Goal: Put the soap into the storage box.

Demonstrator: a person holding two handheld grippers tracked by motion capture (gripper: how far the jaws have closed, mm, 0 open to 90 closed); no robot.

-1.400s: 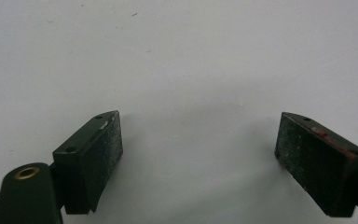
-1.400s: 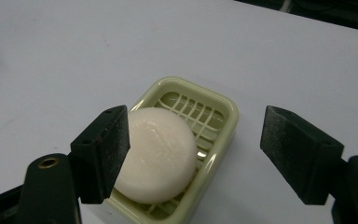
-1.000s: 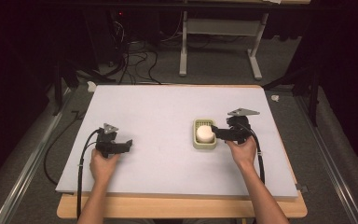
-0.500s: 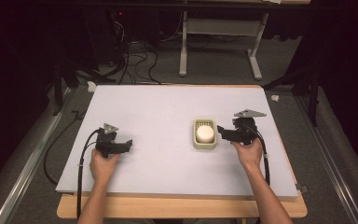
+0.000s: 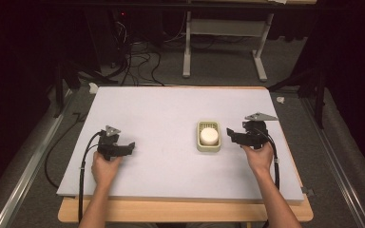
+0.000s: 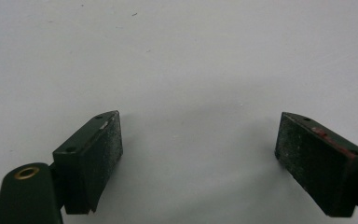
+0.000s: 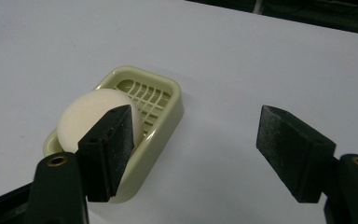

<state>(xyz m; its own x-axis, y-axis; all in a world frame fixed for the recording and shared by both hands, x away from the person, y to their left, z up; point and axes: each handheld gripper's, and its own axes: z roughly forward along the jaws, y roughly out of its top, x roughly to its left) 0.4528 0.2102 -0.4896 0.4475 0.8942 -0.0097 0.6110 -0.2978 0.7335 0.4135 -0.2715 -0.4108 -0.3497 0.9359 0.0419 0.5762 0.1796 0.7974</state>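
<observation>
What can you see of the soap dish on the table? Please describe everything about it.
The soap dish is a small rectangular tray with rounded corners, pale green and glossy like plastic. Its floor is a slotted grid. It lies flat on the white table, right of centre. A round white soap bar rests inside, covering much of the grid. The right tongs are close beside it, open, not touching it.

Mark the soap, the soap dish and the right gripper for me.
soap (image 5: 208, 135), high view, on its round white top.
soap dish (image 7: 164, 128), right gripper view, on its pale green side rim.
right gripper (image 5: 230, 134), high view, at the jaw tips beside the dish.
</observation>
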